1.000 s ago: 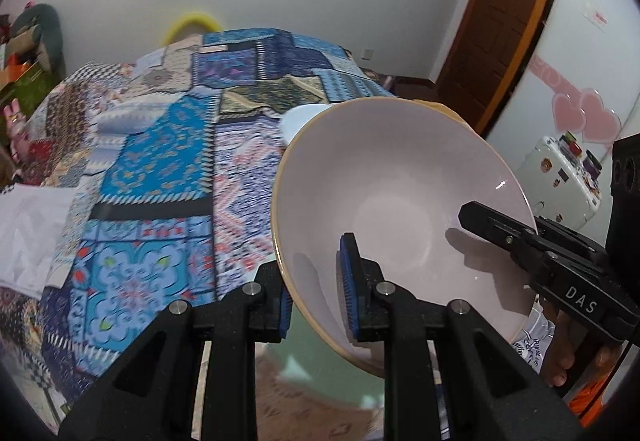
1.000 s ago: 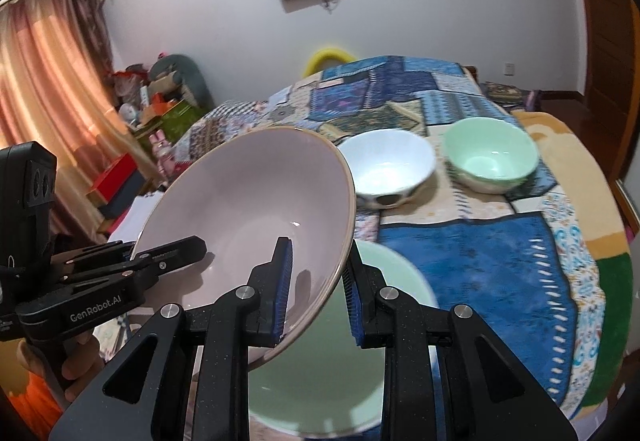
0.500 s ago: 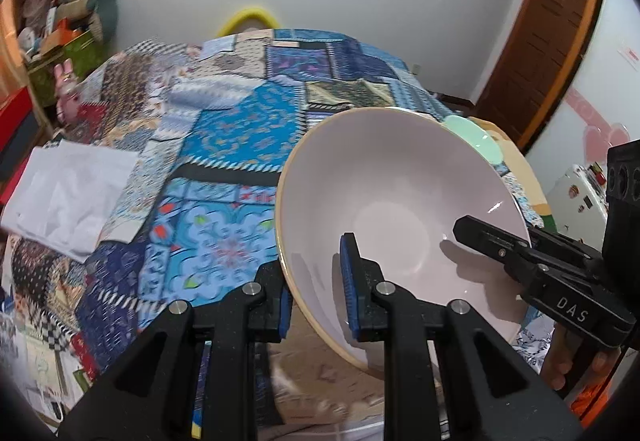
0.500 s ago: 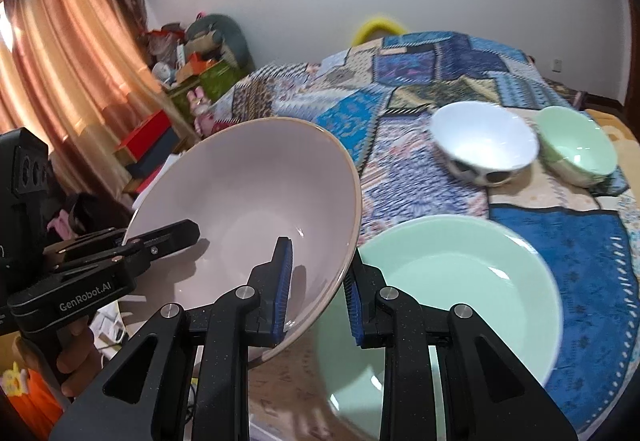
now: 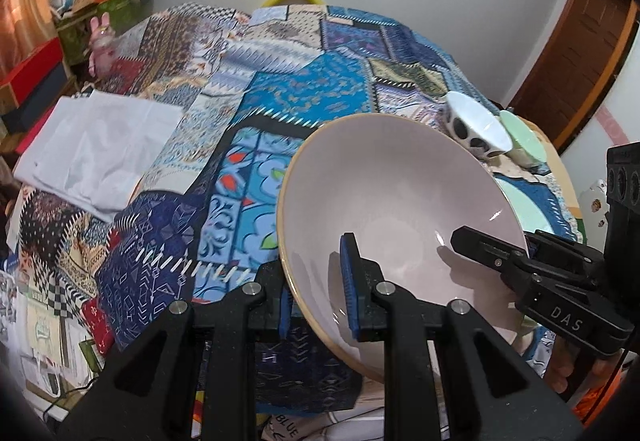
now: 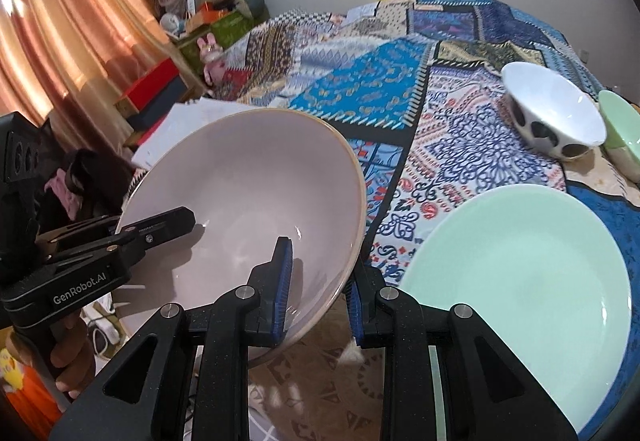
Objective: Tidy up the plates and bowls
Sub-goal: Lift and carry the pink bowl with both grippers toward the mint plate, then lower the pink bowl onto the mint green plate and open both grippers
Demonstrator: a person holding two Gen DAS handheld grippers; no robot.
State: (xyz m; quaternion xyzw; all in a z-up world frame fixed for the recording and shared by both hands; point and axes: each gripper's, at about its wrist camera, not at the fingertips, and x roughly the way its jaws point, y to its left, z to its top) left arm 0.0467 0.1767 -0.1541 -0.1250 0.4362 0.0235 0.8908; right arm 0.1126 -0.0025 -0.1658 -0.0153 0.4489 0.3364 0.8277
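Note:
A large pale pink bowl (image 5: pixel 392 209) (image 6: pixel 248 193) with a tan rim hangs in the air over the patchwork bedspread (image 5: pixel 280 89), held from two sides. My left gripper (image 5: pixel 316 297) is shut on its near-left rim. My right gripper (image 6: pixel 318 297) is shut on the opposite rim, and shows in the left wrist view (image 5: pixel 484 245) reaching in from the right. To the right lies a wide mint green plate (image 6: pixel 520 281). Farther back stand a white bowl with black spots (image 6: pixel 556 117) and a small mint green bowl (image 6: pixel 620 129).
A folded white cloth (image 5: pixel 96 149) lies on the left of the bed. Boxes and stuffed toys (image 6: pixel 192 25) pile up by the curtain (image 6: pixel 60 21). A brown door (image 5: pixel 576 57) stands at the right. Papers and a cable lie below the bed's near edge.
Both grippers have carried the pink bowl leftward and a little down, away from over the green plate. The white and small green bowls have slid toward the right edge of both views.

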